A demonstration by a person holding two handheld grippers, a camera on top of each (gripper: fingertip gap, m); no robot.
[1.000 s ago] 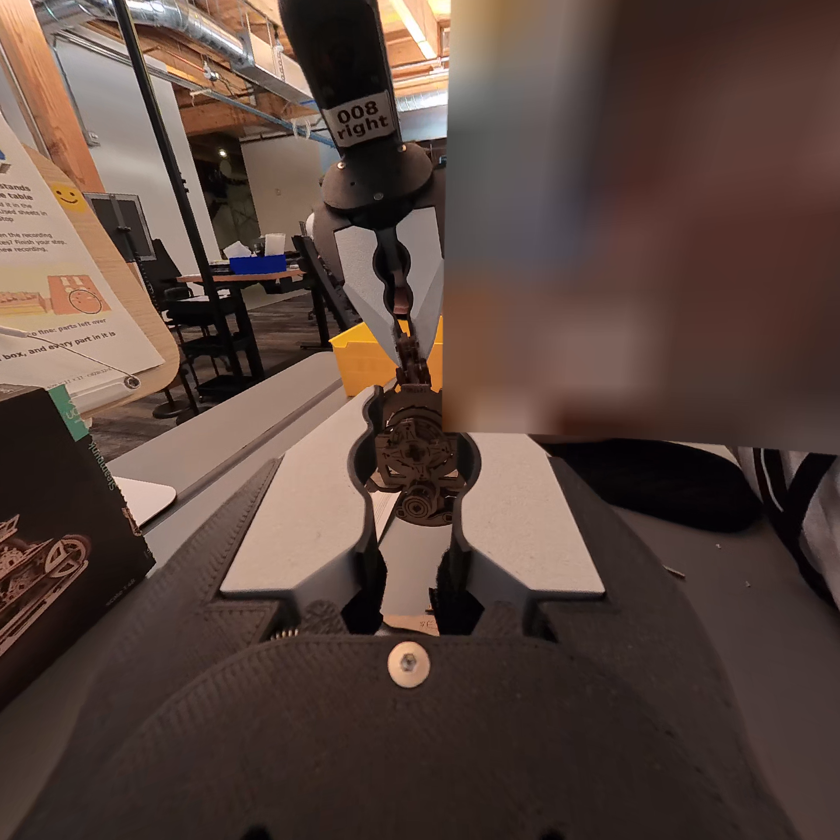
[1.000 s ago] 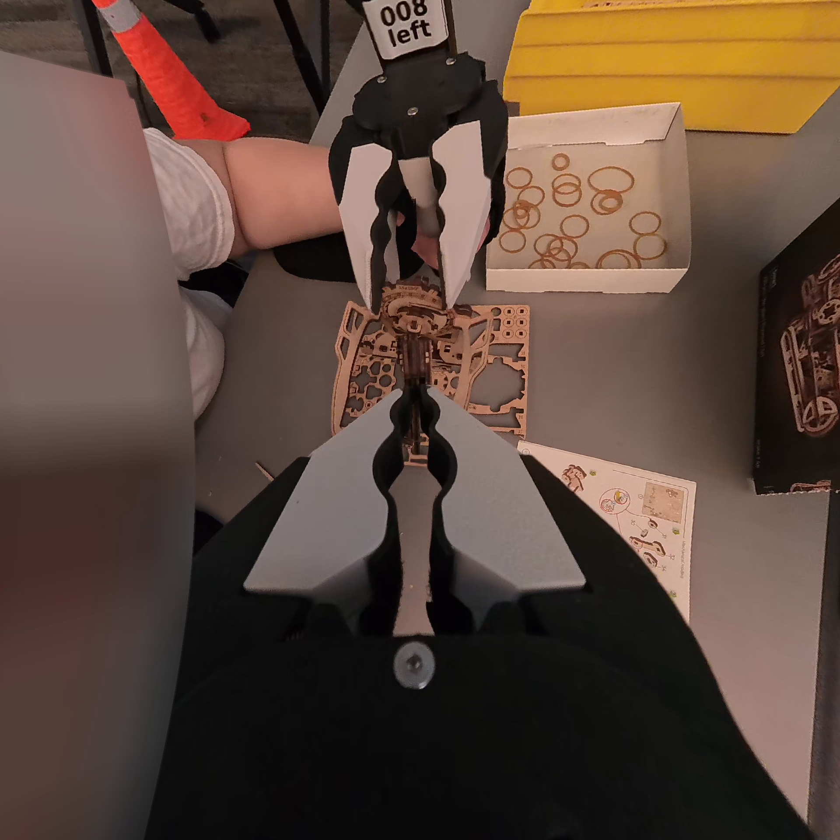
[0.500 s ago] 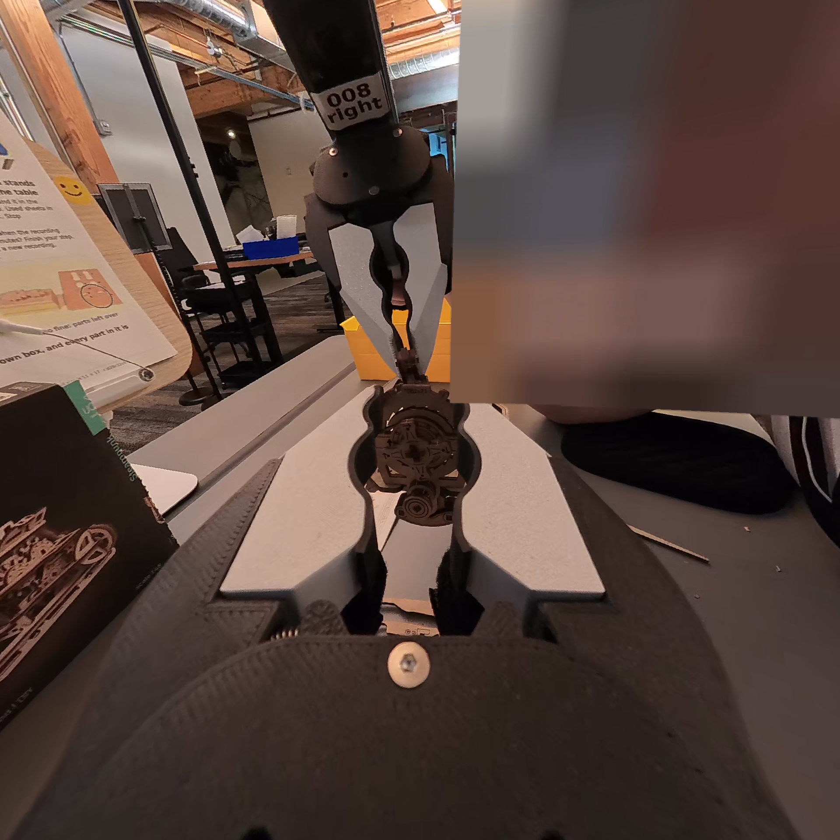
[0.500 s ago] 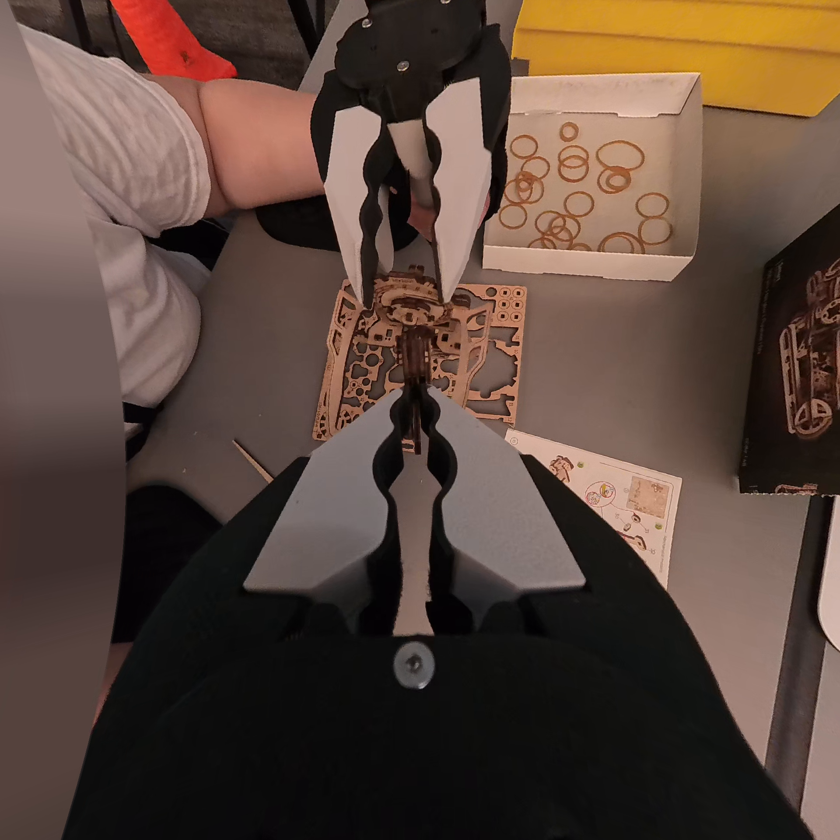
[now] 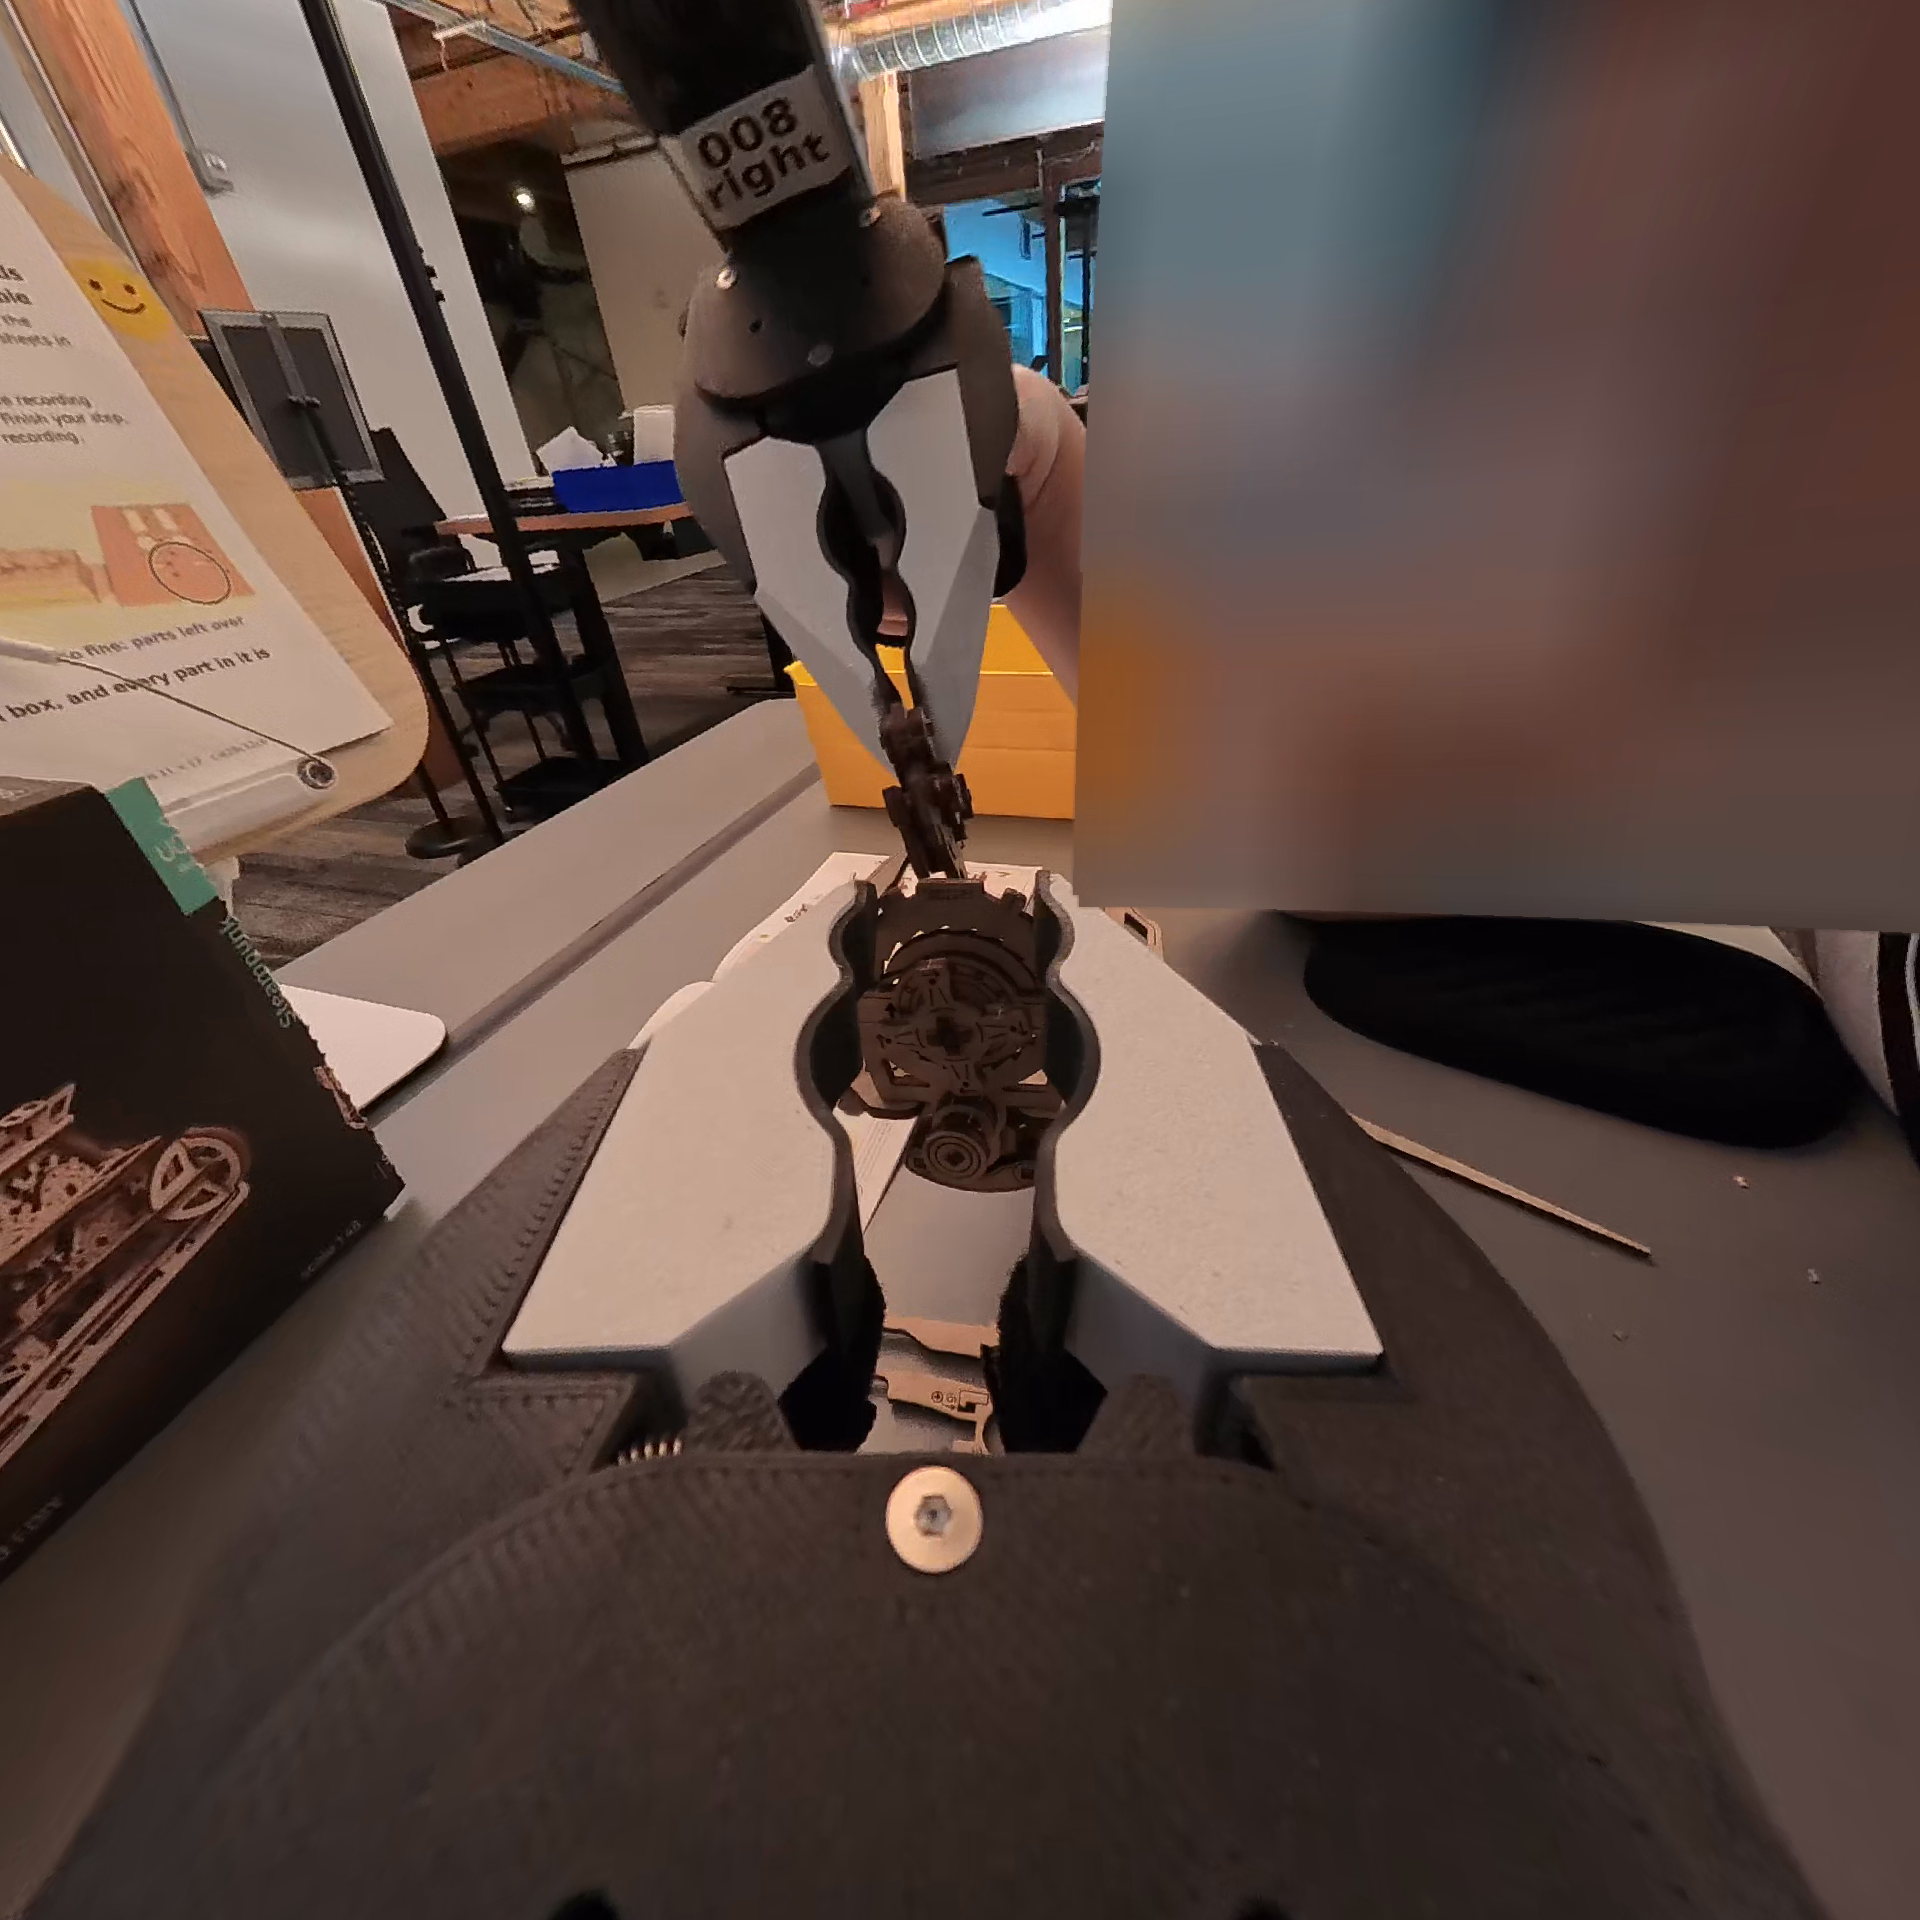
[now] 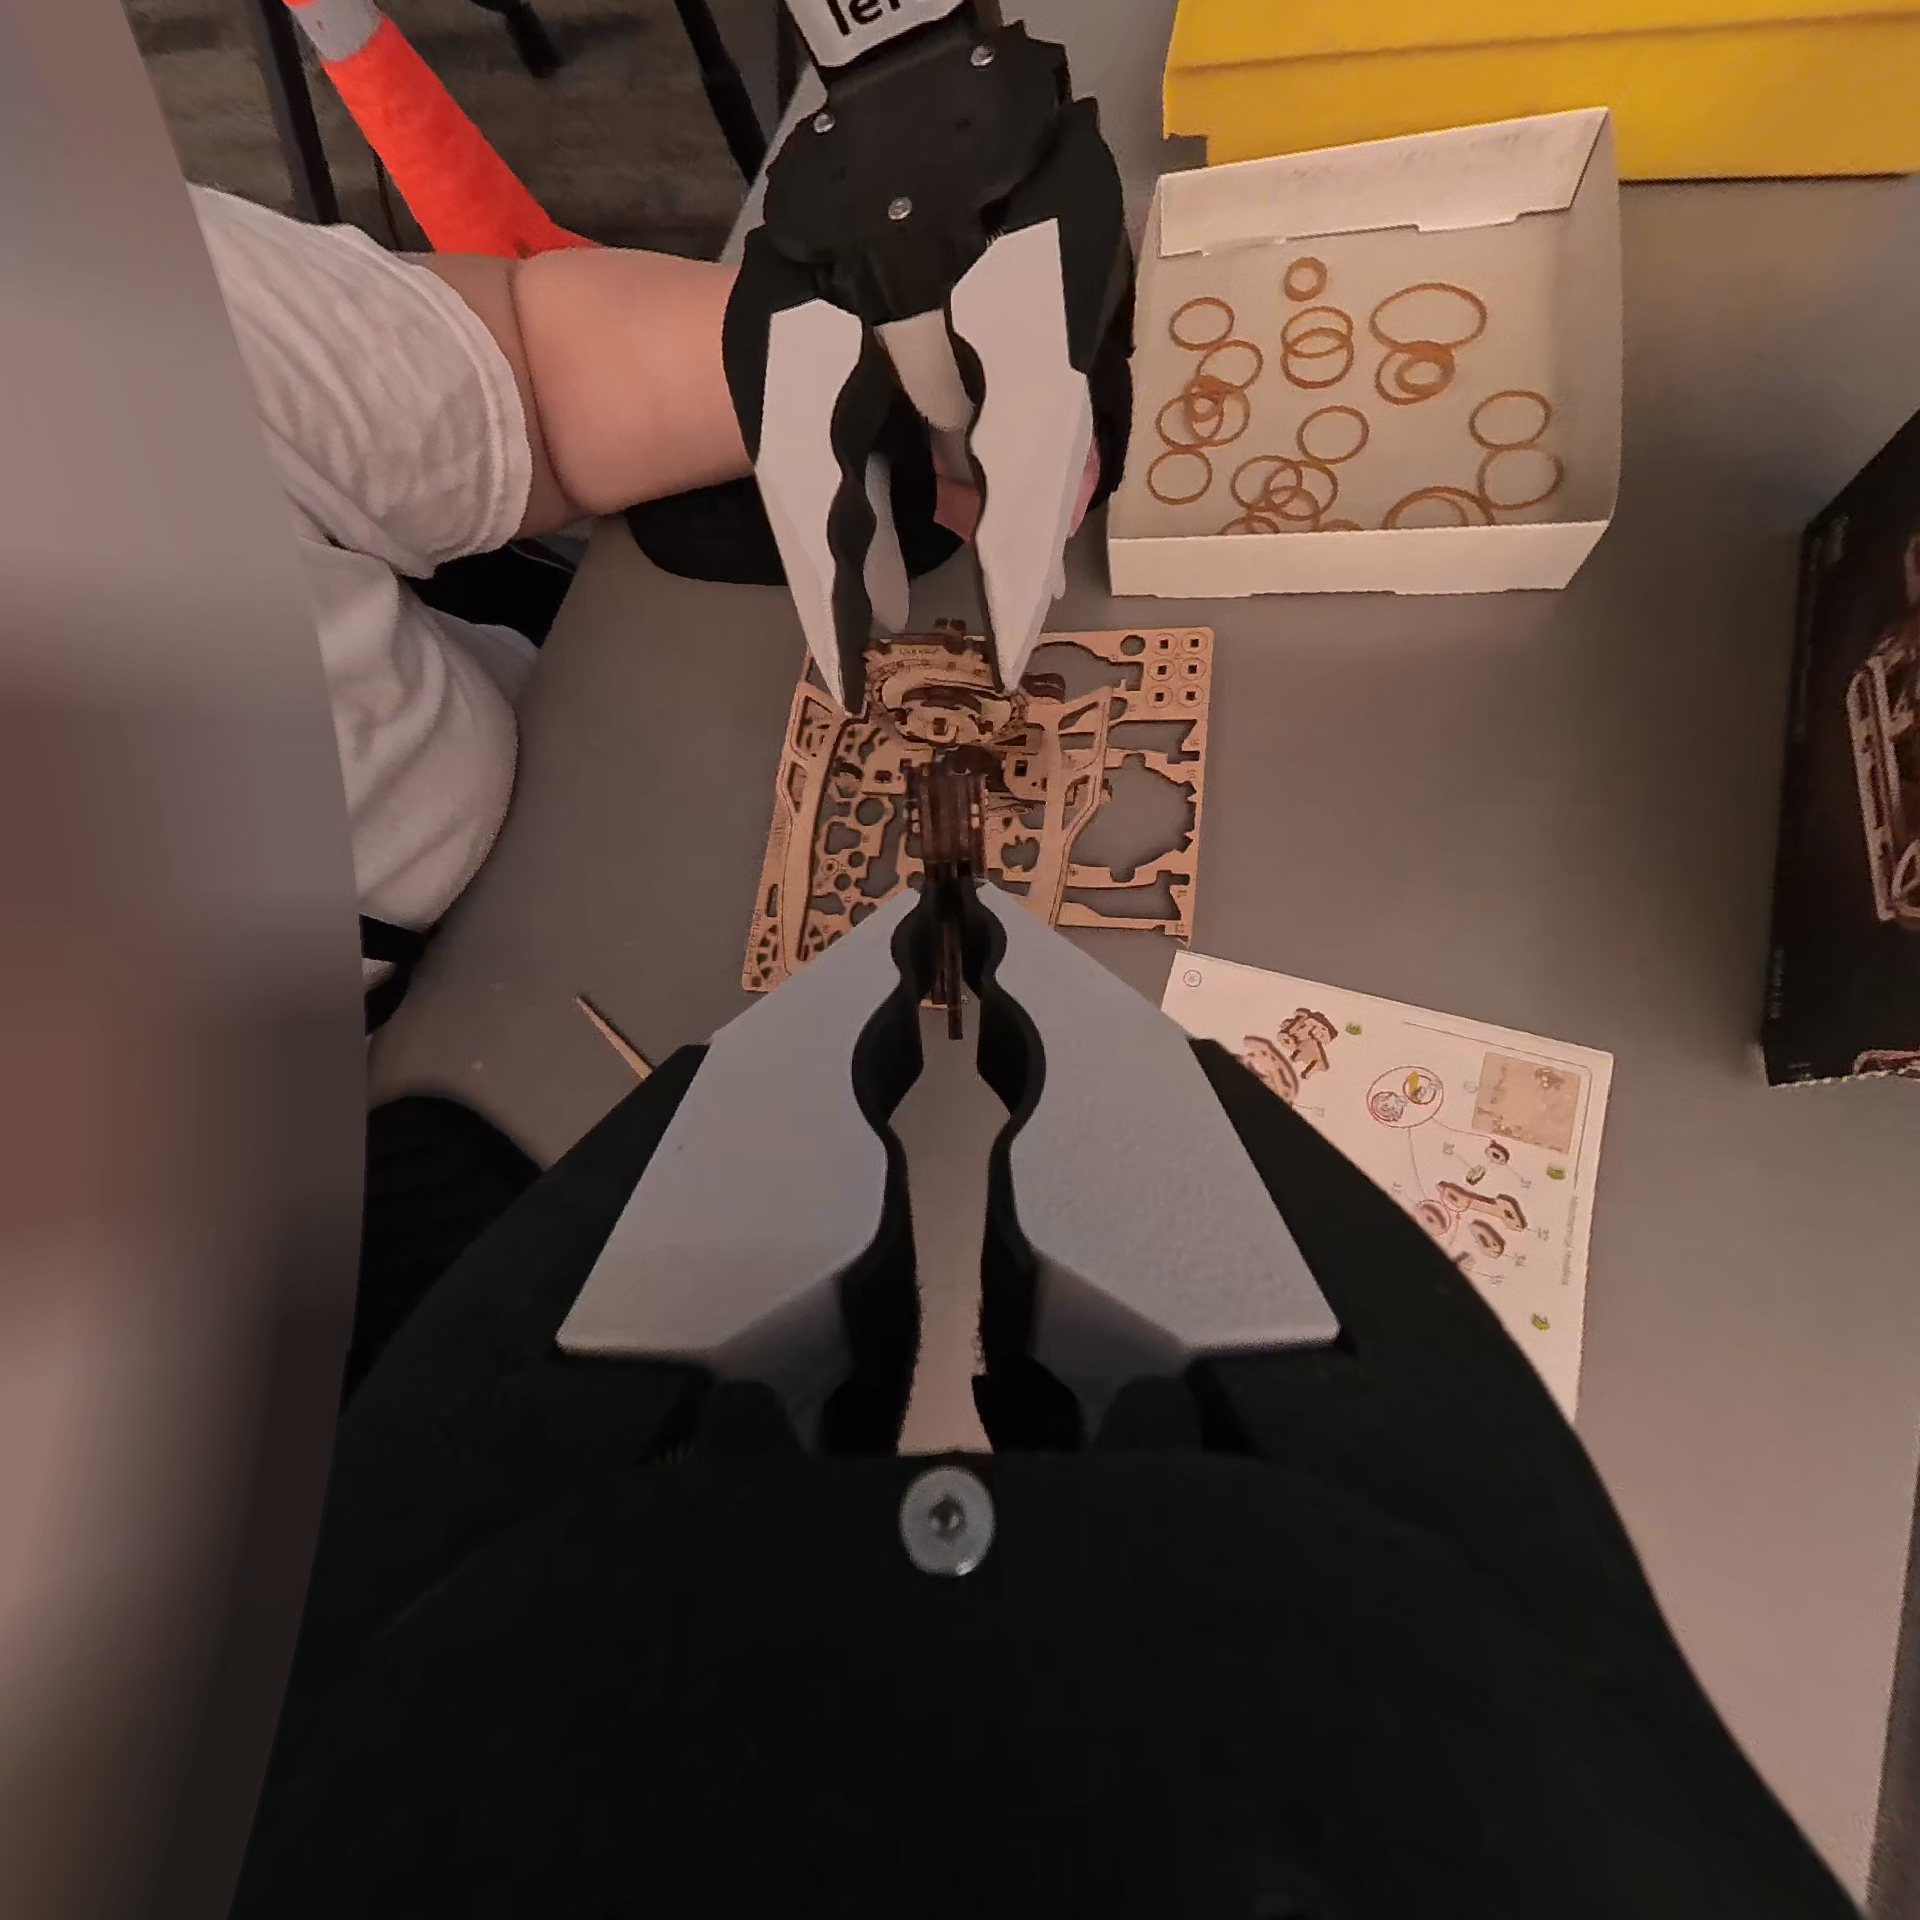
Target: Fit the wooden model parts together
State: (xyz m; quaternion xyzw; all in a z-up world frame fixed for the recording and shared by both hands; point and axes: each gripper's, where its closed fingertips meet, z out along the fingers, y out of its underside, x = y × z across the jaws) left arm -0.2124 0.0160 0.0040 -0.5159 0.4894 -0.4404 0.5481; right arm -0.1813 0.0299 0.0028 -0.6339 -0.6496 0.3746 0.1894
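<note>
My left gripper (image 5: 948, 920) is shut on a round wooden gear assembly (image 5: 951, 1039), gripping it by its sides above the table. In the right wrist view the left gripper (image 6: 920, 675) comes in from the top, holding that assembly (image 6: 940, 712). My right gripper (image 6: 940, 904) is shut on a narrow dark wooden part (image 6: 945, 821), whose far end touches the assembly. In the left wrist view the right gripper (image 5: 920, 764) comes down at a tilt, and its part (image 5: 928, 816) meets the top rim of the assembly.
On the grey table (image 6: 1455, 779) lie a punched-out wooden parts sheet (image 6: 1122, 831), an instruction leaflet (image 6: 1455, 1143), a white box of rubber bands (image 6: 1361, 416), a dark product box (image 6: 1860, 779), a yellow bin (image 6: 1558, 83) and a thin stick (image 6: 613, 1034). A person's arm (image 6: 623, 384) is at the left. The tips of one gripper are about 4 cm away from the tips of the other.
The right gripper has tilted, its body now leaning left in the left wrist view. The narrow part stays against the top of the round assembly. Both grippers remain shut.
</note>
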